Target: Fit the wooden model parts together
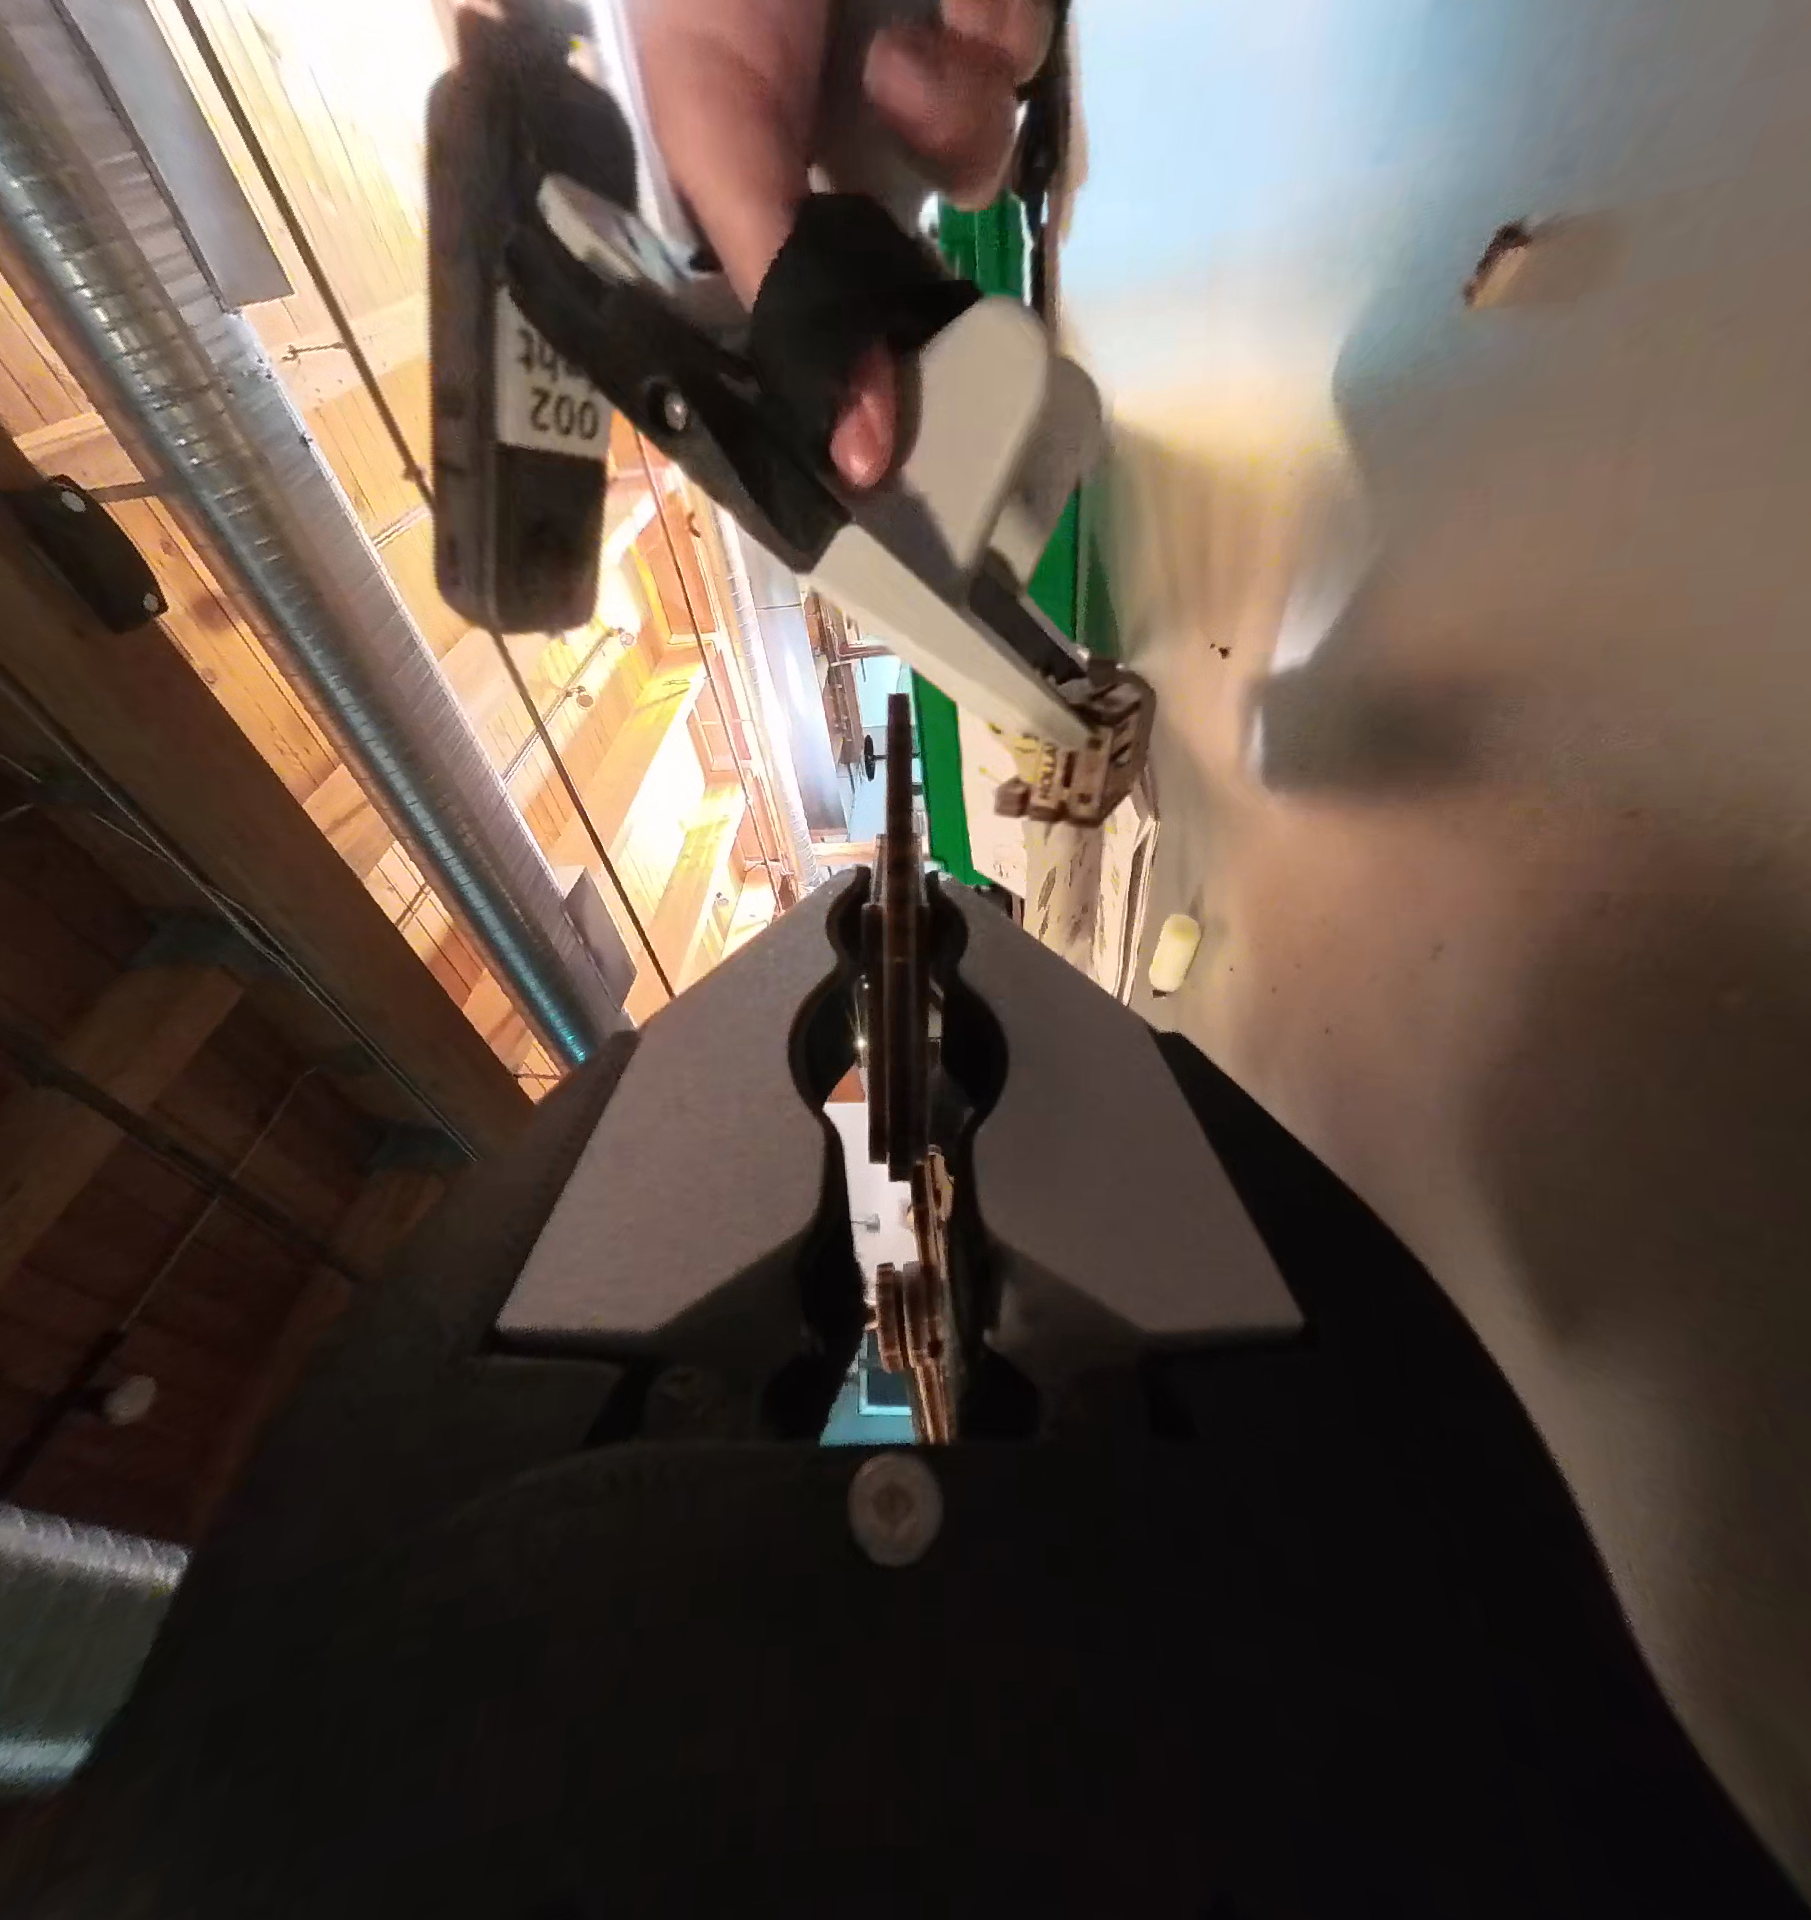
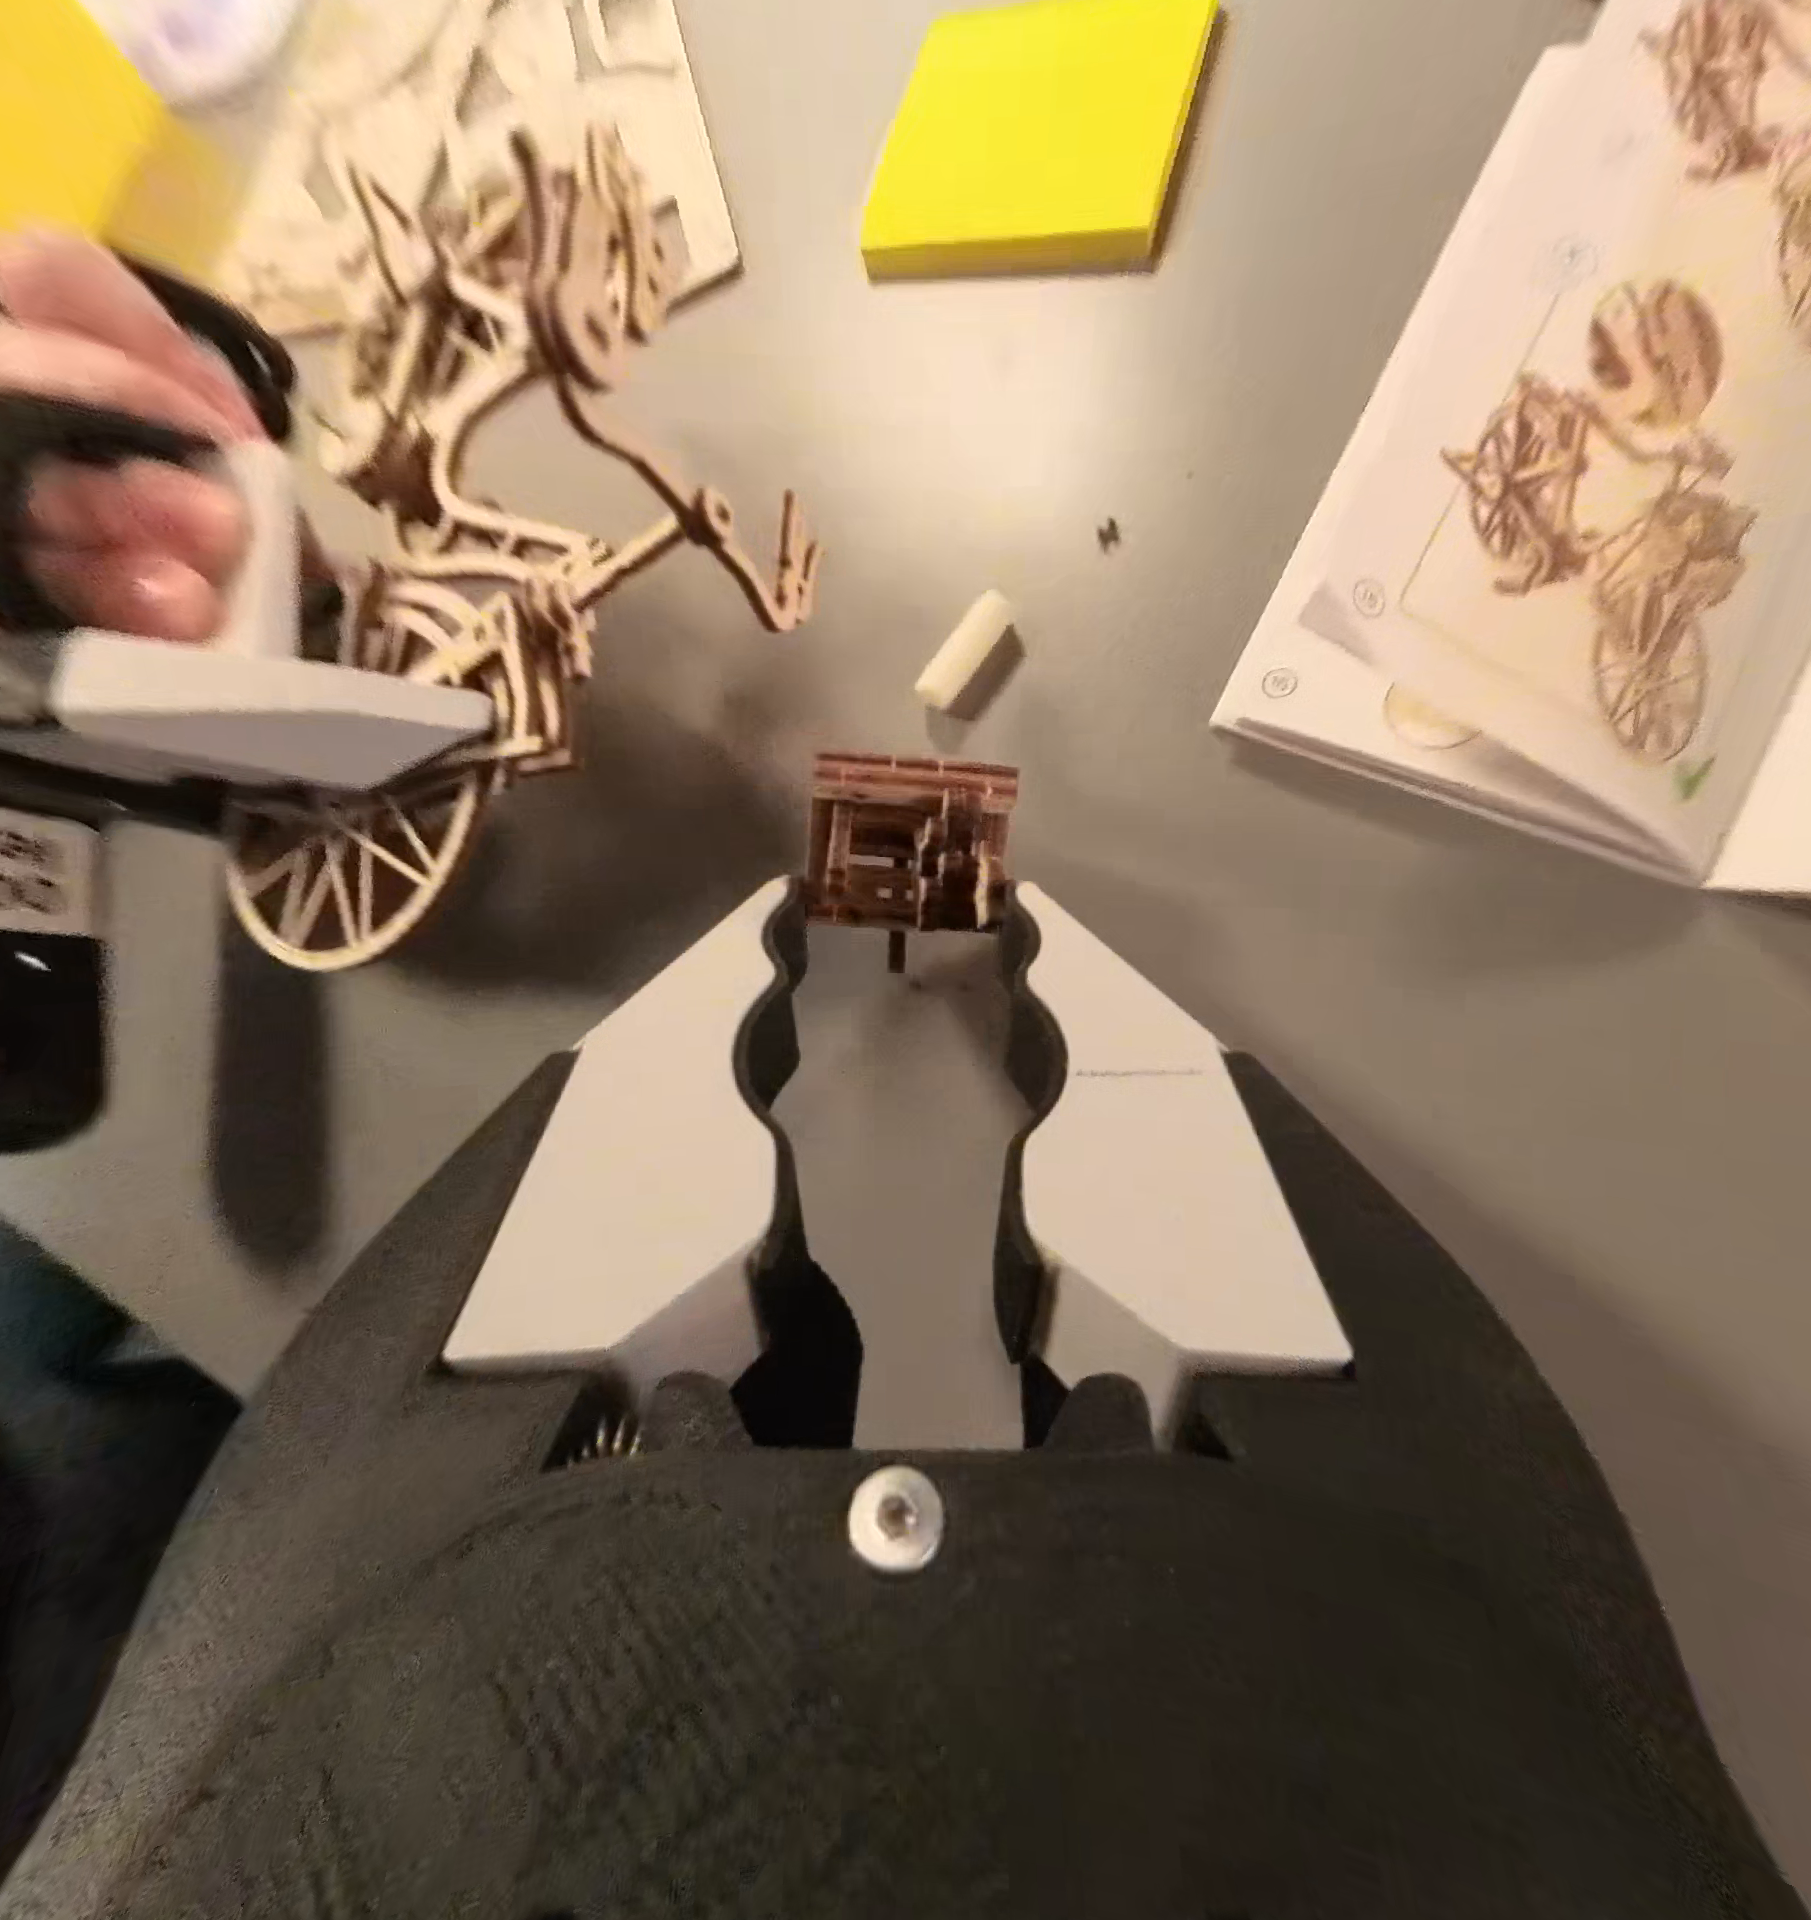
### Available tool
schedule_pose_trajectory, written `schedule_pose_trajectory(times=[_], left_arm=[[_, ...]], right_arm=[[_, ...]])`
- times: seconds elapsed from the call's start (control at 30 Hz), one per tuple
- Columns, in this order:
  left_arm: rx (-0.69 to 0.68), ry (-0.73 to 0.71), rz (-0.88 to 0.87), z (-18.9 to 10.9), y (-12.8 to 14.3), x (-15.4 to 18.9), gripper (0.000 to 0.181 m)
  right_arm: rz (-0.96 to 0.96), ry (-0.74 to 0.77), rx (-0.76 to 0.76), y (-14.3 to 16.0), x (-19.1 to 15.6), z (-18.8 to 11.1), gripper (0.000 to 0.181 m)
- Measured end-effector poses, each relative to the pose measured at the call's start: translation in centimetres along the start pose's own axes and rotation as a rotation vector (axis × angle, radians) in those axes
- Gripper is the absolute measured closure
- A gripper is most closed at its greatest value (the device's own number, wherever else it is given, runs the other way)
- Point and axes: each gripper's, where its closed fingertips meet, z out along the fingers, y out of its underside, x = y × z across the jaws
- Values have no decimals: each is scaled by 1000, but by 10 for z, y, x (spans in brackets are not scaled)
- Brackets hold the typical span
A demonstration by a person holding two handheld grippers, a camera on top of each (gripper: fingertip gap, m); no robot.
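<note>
My left gripper [image 1: 899, 896] is shut on a wooden bicycle model [image 1: 896, 997], seen edge-on between its fingers. In the right wrist view this gripper [image 2: 433, 727] comes in from the left and holds the bicycle model [image 2: 444, 582] by the frame above its spoked wheel [image 2: 350, 883], off the grey table. My right gripper [image 2: 906, 904] is shut on a small brown slatted wooden block [image 2: 911, 831] at its fingertips. In the left wrist view the right gripper [image 1: 1088, 717] holds that block [image 1: 1083, 764] up and to the right of the bicycle, apart from it.
On the grey table [image 2: 984, 468] lie a yellow pad of notes [image 2: 1036, 135], an open instruction booklet [image 2: 1555, 468] at the right, a small white stick [image 2: 968, 655], a punched wooden parts sheet [image 2: 568, 125] and a yellow object [image 2: 39, 114] at the top left. It is some 6 cm from my right tips to the small white stick [image 2: 968, 655].
</note>
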Motion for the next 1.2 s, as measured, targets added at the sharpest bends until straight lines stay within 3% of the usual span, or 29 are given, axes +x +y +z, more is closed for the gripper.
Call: schedule_pose_trajectory(times=[0.2,0.33,0.47,0.53,0.6,0.67,0.8,1.03,1.2], left_arm=[[8,-4,19,0,-3,0,174],[5,-17,2,0,-2,-4,174],[11,-35,-20,-1,-2,-8,174],[28,-53,-27,-2,-6,-11,174],[53,-73,-24,-4,-12,-15,174],[75,-87,-15,-5,-18,-17,174],[98,-99,-2,-7,-26,-19,174],[101,-110,2,-7,-28,-22,174],[106,-103,7,-7,-29,-20,174]], right_arm=[[-177,95,-142,9,4,12,146],[-172,29,-82,3,-5,9,126],[-172,20,16,-8,-3,-15,126],[-141,-87,100,-18,-17,-28,140],[-31,-297,188,-30,-42,-39,146],[93,-473,178,-31,-60,-41,148],[296,-672,160,-34,-77,-36,153],[402,-742,153,-35,-78,-28,179],[390,-749,154,-33,-77,-28,180]])
